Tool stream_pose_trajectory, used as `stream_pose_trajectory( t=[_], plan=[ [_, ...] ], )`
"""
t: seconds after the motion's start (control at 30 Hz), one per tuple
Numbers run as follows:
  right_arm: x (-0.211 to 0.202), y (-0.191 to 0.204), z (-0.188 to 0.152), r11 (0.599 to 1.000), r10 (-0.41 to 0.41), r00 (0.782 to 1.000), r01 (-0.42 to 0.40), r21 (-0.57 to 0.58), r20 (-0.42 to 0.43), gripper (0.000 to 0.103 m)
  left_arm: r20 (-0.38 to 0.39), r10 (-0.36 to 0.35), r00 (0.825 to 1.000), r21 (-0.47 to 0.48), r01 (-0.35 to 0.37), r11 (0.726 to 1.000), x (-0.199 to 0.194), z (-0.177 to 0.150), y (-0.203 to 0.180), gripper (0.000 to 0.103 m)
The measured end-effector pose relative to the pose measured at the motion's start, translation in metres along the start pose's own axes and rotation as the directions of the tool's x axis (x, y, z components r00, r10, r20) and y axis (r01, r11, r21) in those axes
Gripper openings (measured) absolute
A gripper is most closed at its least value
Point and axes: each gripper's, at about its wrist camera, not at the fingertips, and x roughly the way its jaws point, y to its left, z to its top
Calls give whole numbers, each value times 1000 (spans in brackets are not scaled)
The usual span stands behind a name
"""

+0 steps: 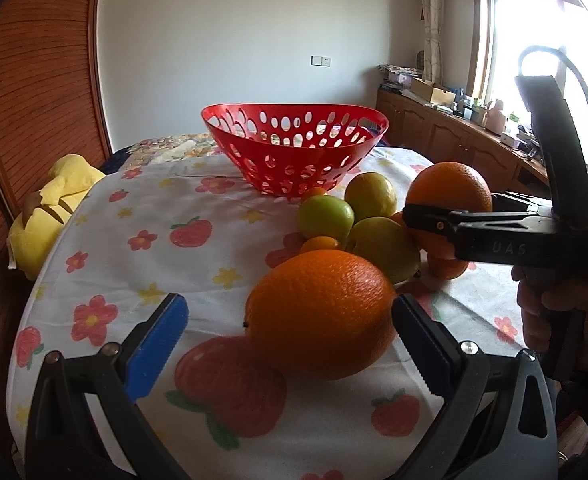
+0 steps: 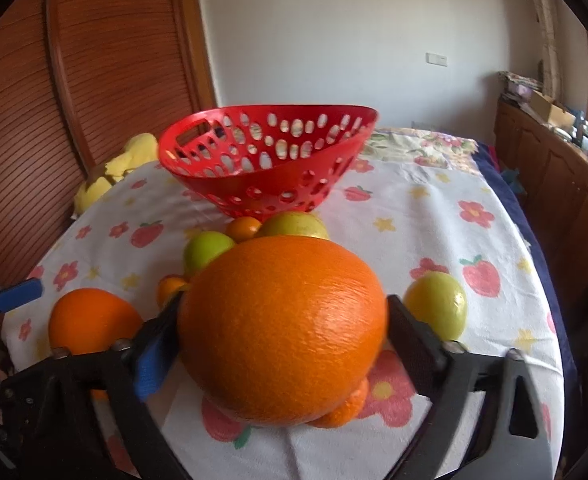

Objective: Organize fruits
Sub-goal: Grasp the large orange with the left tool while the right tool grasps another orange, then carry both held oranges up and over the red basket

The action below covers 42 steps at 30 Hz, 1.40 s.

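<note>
A red perforated basket [image 1: 294, 148] [image 2: 266, 160] stands empty at the back of the table. My right gripper [image 2: 284, 332] is shut on a large orange [image 2: 282, 328] and holds it above the cloth; it also shows in the left wrist view [image 1: 449, 188]. My left gripper [image 1: 290, 320] is open around a second large orange [image 1: 321, 312] that rests on the cloth [image 2: 94, 316]. Green-yellow fruits [image 1: 325, 216] [image 2: 206, 250] and small oranges [image 1: 319, 244] [image 2: 244, 228] lie clustered in front of the basket. Another green-yellow fruit [image 2: 435, 310] lies to the right.
The table [image 1: 134, 208] has a white cloth with flower and strawberry prints. A yellow plush toy [image 1: 50, 212] lies at its left edge by a wooden slatted door [image 1: 34, 80]. Wooden cabinets [image 1: 453, 136] with clutter stand at the right under a window.
</note>
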Motion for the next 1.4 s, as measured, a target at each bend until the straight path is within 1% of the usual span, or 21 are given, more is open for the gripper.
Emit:
stream_pose_trajectory(
  t=[0.1,0.2,0.3,0.43,0.57,0.8,0.97,1.03,1.2,1.3,1.4],
  plan=[
    [0,3,2,1000,-9,1000,9,-29,-2,91,-9,-8,1000,8,8,1000,4,1,-4,102],
    [0,1,2,1000,3,1000,-3,-26,2,91,-27,-6,1000,13,6,1000,11,0,-6,102],
    [-3,0,3,1000,6,1000,-5,-21,23,90,-40,-29,999,-2,29,1000,16,1,-6,102],
    [-14,-1,9,1000,25,998,-24,-16,58,90,-50,-37,998,-3,37,999,19,3,-8,102],
    [-27,-2,14,999,27,996,-25,-24,87,90,-66,-44,997,2,44,999,25,4,-11,102],
    [-54,-12,14,1000,15,993,-13,-18,121,90,-122,-41,992,15,43,999,41,0,-17,102],
    [-65,-15,6,1000,14,992,-11,-25,124,90,-135,-61,989,6,63,998,43,-2,-14,100],
    [-67,-16,2,1000,18,993,-15,-24,119,90,-134,-69,989,3,70,998,43,-2,-13,97],
    [-65,-15,-6,999,26,994,-24,-24,104,90,-124,-87,988,10,89,996,41,-3,-12,96],
    [-63,-13,-10,999,30,995,-28,-21,98,90,-124,-105,987,-18,103,995,39,-3,-7,96],
    [-61,-13,-11,999,35,995,-33,-21,92,90,-124,-91,988,-10,91,996,37,-3,-5,95]
  ],
)
